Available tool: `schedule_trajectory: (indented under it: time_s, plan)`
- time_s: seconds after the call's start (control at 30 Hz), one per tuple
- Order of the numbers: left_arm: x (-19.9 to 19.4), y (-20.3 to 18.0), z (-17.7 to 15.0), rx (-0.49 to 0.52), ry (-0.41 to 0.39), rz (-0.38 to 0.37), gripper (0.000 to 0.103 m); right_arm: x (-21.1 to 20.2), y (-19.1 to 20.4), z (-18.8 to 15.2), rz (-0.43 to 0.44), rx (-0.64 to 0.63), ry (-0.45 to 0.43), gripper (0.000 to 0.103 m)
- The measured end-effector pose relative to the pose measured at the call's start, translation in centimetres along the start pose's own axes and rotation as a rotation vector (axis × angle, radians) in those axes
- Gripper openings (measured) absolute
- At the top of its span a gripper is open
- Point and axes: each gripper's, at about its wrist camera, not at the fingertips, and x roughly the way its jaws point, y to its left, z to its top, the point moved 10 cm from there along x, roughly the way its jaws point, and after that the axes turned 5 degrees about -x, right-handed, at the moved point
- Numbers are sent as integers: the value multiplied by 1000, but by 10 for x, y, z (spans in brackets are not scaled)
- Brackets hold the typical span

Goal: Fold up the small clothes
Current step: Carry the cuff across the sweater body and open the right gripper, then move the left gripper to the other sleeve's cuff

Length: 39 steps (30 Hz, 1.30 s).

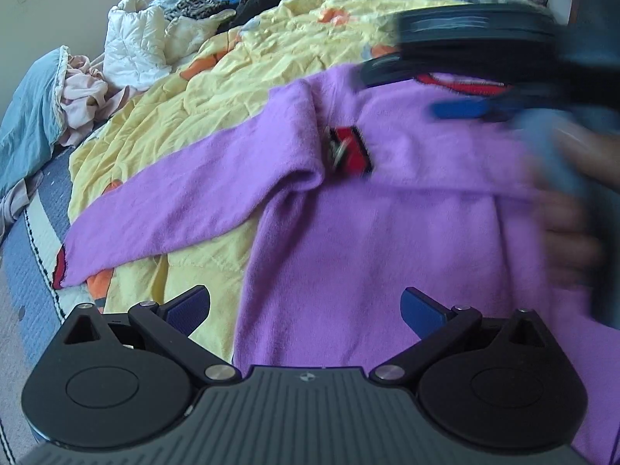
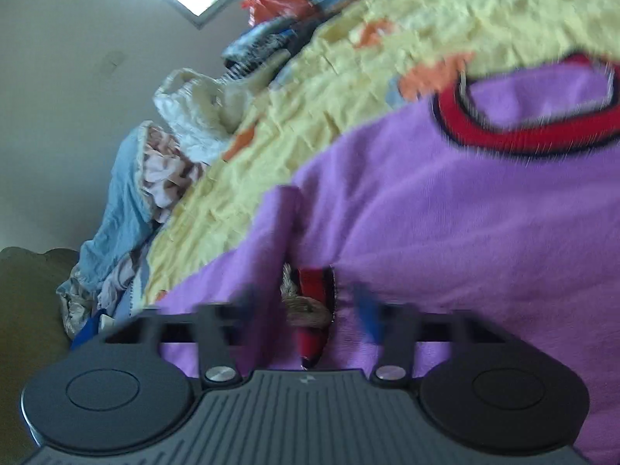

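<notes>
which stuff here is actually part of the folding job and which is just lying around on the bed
Part of the job:
- purple sweater with red collar
- left gripper, open
- right gripper, open, over the red cuff

Just lying about:
- yellow quilt
- white padded jacket
- light blue garment
- orange plastic bag

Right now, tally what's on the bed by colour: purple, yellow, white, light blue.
Purple sweater: 1
Yellow quilt: 1
White jacket: 1
Light blue cloth: 1
Total: 4
</notes>
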Motion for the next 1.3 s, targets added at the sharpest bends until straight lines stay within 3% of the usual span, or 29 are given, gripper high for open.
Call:
schedule_trajectory:
  time_s: [0.07, 0.17, 0.2, 0.23, 0.3, 0.4, 0.53, 0.6, 0.63, 0.67, 0.7, 0.8, 0.9, 1.0, 1.1, 1.17, 1.23, 1.3]
  plan:
    - [-3, -2, 10, -11, -25, -18, 103, -49, -10, 6, -63, -77, -76, 81]
    - [2, -13, 32, -22, -77, -79, 103, -125, -61, -6, -263, -108, -157, 77]
    - [7, -18, 40, -27, -81, -93, 103, -150, -83, -13, -336, -102, -171, 63]
    - [13, -25, 50, -30, -95, -121, 103, -176, -108, -23, -428, -86, -181, 50]
    - [27, -38, 69, -32, -126, -173, 103, -230, -155, -39, -580, -3, -228, 48]
    - [58, -55, 89, -24, -122, -202, 103, -275, -211, -61, -618, 153, -251, 48]
    - [104, -55, 90, 9, -38, -63, 103, -266, -236, -65, -510, 265, -245, 48]
    - [107, -48, 85, -32, -48, -91, 103, -249, -233, -62, -434, 259, -238, 47]
    - [109, -45, 83, -50, -48, -103, 103, -235, -225, -63, -432, 228, -212, 25]
    - [109, -41, 82, -67, -49, -107, 103, -228, -223, -64, -496, 167, -170, 12]
    - [108, -40, 81, -67, -49, -107, 103, -225, -216, -63, -572, 90, -147, 11]
    - [108, -39, 80, -62, -68, -103, 103, -232, -218, -63, -740, 14, -119, 14]
    - [106, -40, 80, -73, -88, -98, 103, -245, -211, -59, -830, 2, -143, 24]
    - [104, -41, 79, -83, -119, -91, 103, -233, -172, -50, -703, -101, -189, 24]
    - [105, -41, 80, -76, -103, -98, 103, -193, -165, -49, -633, -121, -149, 24]
    - [107, -40, 82, -73, -83, -112, 103, -173, -177, -54, -650, -102, -107, 24]
    - [108, -39, 83, -69, -79, -117, 103, -171, -175, -51, -716, -126, -101, 24]
    - [107, -39, 82, -67, -85, -119, 103, -170, -168, -45, -738, -72, -115, 27]
